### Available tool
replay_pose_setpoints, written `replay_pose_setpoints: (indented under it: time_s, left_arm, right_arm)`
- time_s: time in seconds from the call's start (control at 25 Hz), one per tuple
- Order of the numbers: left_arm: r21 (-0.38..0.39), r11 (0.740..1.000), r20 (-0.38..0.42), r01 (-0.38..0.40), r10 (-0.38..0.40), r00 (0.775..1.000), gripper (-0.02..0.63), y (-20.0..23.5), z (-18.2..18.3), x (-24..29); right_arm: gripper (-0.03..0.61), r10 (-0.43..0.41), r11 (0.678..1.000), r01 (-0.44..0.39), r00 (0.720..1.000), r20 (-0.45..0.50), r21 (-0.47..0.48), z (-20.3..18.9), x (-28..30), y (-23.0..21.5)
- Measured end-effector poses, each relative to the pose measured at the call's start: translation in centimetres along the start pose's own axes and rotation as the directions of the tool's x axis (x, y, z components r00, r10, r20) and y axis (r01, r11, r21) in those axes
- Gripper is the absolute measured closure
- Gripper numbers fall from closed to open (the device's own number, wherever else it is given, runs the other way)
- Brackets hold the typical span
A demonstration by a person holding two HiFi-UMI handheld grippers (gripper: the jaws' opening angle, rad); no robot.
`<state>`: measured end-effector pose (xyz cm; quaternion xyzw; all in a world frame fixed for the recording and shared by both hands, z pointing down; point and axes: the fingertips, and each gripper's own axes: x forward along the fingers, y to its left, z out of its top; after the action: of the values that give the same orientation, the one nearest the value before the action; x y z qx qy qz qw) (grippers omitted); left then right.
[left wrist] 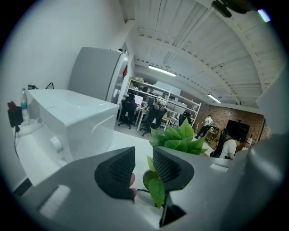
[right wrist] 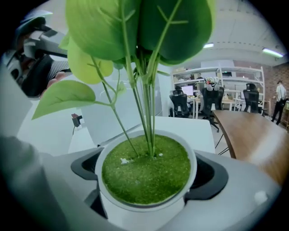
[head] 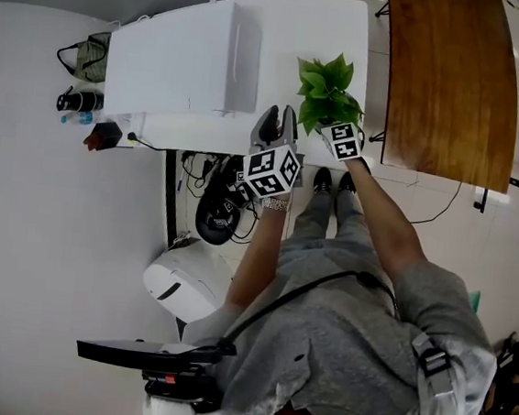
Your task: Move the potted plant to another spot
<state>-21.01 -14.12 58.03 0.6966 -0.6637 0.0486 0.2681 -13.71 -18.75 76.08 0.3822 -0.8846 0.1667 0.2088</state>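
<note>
The potted plant [head: 327,91] has broad green leaves and a white pot [right wrist: 135,211] topped with green moss. It stands at the near right corner of the white table [head: 315,28]. My right gripper [right wrist: 146,176] is shut on the pot, one dark pad on each side of it. In the head view its jaws are hidden under the leaves and its marker cube [head: 345,140] shows. My left gripper [head: 280,119] hovers just left of the plant. Its jaws [left wrist: 143,167] stand slightly apart with nothing between the pads. A leaf [left wrist: 156,189] hangs just beyond them.
A large white box [head: 188,56] takes up the left half of the white table. A brown wooden table [head: 449,74] stands to the right across a narrow gap. Cables and a dark bag [head: 218,211] lie under the table's near edge, with a white bin [head: 187,282] nearby.
</note>
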Motion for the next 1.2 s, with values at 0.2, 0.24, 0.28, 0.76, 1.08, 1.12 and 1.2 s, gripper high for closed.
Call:
replay_pose_setpoints:
  time_s: [0.2, 0.24, 0.28, 0.76, 1.08, 1.12, 1.2]
  left_arm:
    - [0.035, 0.997, -0.008, 0.073, -0.073, 0.997, 0.476, -3.9, 0.2, 1.4]
    - [0.049, 0.994, -0.01, 0.096, -0.095, 0.995, 0.476, -5.2, 0.2, 1.8]
    - [0.065, 0.991, -0.013, 0.119, -0.119, 0.993, 0.476, -6.6, 0.3, 2.2]
    - [0.188, 0.914, -0.144, 0.36, -0.337, 0.93, 0.476, -20.0, -3.8, 4.1]
    - [0.199, 0.926, -0.15, 0.321, -0.295, 0.944, 0.476, -18.7, -4.6, 3.3]
    - [0.199, 0.926, -0.146, 0.322, -0.297, 0.944, 0.476, -19.0, -4.6, 3.1]
    - [0.2, 0.923, -0.139, 0.328, -0.304, 0.942, 0.476, -19.8, -4.6, 2.5]
  right_arm:
    - [0.018, -0.068, 0.997, 0.067, 0.997, 0.045, 0.031, 1.7, -3.3, -3.0]
    - [0.018, -0.098, 0.994, 0.096, 0.994, 0.055, 0.043, 1.9, -4.4, -4.4]
    - [0.018, -0.134, 0.99, 0.131, 0.989, 0.062, 0.055, 1.9, -5.6, -6.1]
    - [0.018, -0.486, 0.846, 0.483, 0.873, -0.047, 0.225, -8.9, -18.9, -26.2]
    - [0.009, -0.486, 0.842, 0.469, 0.874, -0.002, 0.268, -9.4, -18.5, -27.6]
    - [0.009, -0.484, 0.841, 0.469, 0.875, -0.011, 0.268, -9.6, -18.9, -27.4]
    - [0.008, -0.473, 0.847, 0.457, 0.881, -0.008, 0.272, -9.8, -19.8, -26.8]
